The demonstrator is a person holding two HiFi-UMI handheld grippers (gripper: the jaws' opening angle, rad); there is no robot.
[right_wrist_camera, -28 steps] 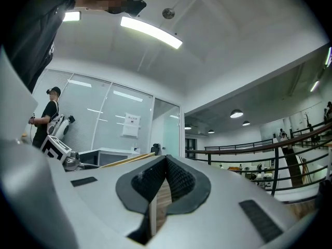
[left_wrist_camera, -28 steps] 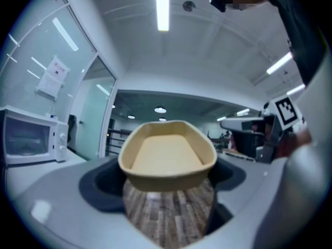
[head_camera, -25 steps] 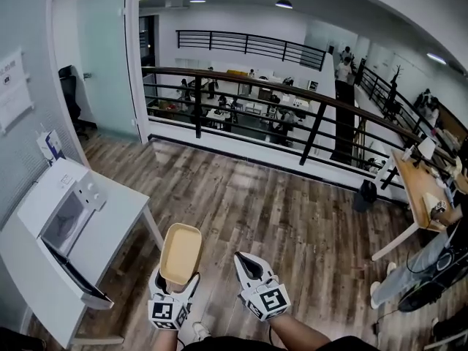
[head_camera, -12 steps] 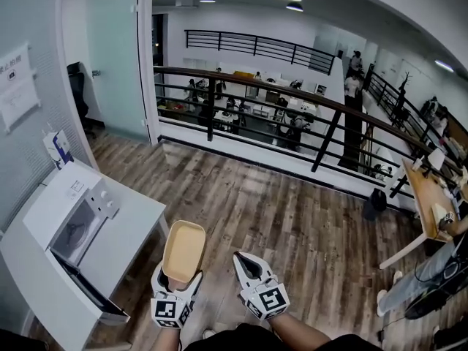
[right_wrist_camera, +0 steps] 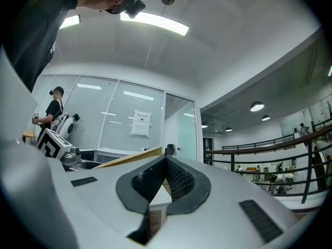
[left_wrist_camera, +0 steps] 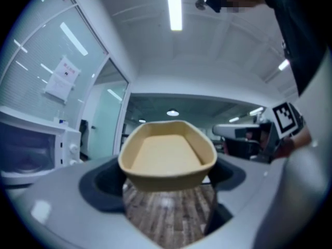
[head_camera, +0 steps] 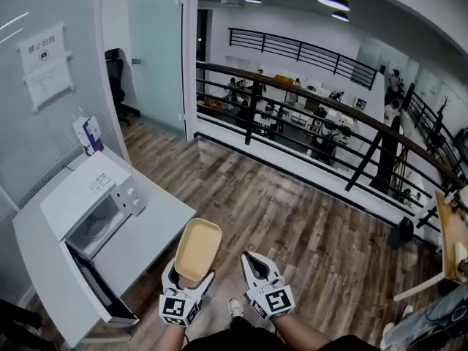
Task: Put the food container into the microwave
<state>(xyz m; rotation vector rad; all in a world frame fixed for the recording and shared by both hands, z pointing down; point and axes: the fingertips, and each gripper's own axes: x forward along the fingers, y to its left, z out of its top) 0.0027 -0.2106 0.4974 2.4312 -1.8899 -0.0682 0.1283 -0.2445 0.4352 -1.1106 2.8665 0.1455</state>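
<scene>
Above the wood floor (head_camera: 307,218), the left gripper (head_camera: 189,282) clamps the tan food container (head_camera: 198,248) by its near end; the right gripper (head_camera: 253,259) is closed, empty. The open microwave (head_camera: 84,199) sits on the table (head_camera: 146,236) nearby.

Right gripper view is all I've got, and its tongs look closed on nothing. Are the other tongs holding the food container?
Observer: Yes. The left tongs grip the tan food container by its near end, out over the wooden floor.
Operator: Anything inside it?
Observer: No. The left gripper view looks straight into it, and it is empty.
Operator: Is the microwave ready to take it?
Observer: The microwave sits on the white table to the person's left, with its door hanging open.
</scene>
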